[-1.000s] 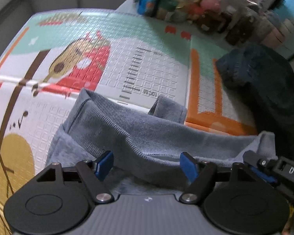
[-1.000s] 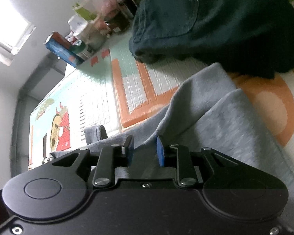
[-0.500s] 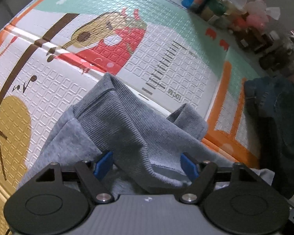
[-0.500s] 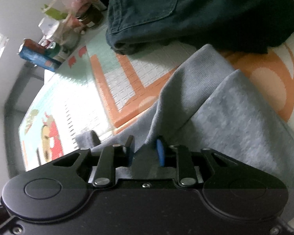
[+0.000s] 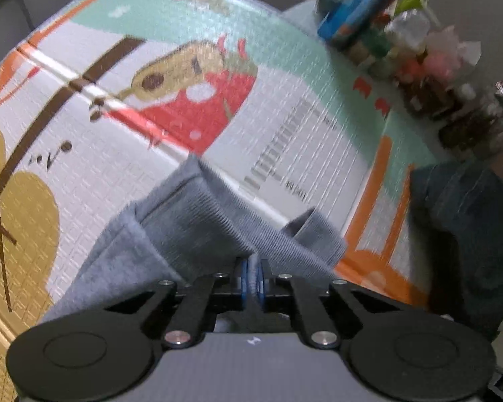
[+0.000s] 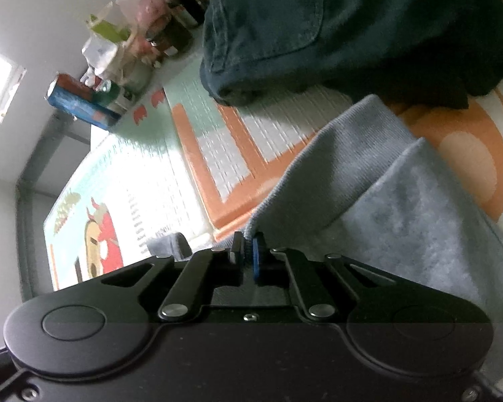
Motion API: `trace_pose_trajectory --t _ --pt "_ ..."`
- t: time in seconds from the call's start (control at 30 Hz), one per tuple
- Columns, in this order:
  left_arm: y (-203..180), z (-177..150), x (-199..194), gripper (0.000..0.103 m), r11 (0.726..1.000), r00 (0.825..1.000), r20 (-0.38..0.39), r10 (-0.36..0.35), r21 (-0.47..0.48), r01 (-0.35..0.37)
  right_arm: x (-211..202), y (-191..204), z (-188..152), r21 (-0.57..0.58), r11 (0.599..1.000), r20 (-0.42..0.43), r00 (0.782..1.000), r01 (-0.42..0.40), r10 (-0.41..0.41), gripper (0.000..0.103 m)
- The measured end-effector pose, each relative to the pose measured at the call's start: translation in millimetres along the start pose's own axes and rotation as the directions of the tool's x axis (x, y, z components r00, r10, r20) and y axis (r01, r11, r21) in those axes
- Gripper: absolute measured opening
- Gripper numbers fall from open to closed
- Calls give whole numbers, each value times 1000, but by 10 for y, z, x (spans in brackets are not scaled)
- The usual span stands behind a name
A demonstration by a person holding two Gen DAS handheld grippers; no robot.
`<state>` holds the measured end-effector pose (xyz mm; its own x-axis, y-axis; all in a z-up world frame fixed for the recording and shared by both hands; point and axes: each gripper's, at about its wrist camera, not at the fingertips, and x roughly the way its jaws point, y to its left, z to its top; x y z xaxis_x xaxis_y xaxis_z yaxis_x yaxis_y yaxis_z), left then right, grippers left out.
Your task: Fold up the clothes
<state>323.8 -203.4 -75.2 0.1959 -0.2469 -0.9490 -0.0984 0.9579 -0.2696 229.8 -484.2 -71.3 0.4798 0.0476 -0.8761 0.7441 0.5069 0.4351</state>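
Grey sweatshirt (image 5: 198, 221) lies rumpled on the patterned play mat (image 5: 285, 107), toward its near edge. Left gripper (image 5: 251, 276) has its blue pads pinched tight on the ribbed hem; right gripper (image 6: 246, 251) likewise clamps a fold of that cloth. Dark jeans (image 6: 335, 26) are heaped just beyond, bottles (image 5: 402, 43) crowding the far corner.
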Motion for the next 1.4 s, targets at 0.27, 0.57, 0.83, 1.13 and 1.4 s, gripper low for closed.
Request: trace_pose_trajectory --t 0.27,0.57,0.83,1.13,1.4 --pt "-91 189 13 6 999 997 70 -38 5 38 212 -75 122 32 999 30 999 -19 18 4" --pt "-67 101 166 38 999 999 -31 -37 -10 37 593 -201 143 46 999 14 1000 -11 11 4" --pt "-120 5 297 48 999 996 -81 23 -29 -26 672 -189 178 38 999 6 1000 -8 8 4" --pt "-28 4 414 5 992 994 -99 37 -116 -48 605 -112 172 3 1000 23 1000 -2 2 4" --pt "32 161 204 0 976 998 -30 -47 -214 39 429 -73 195 14 999 72 997 -40 39 4"
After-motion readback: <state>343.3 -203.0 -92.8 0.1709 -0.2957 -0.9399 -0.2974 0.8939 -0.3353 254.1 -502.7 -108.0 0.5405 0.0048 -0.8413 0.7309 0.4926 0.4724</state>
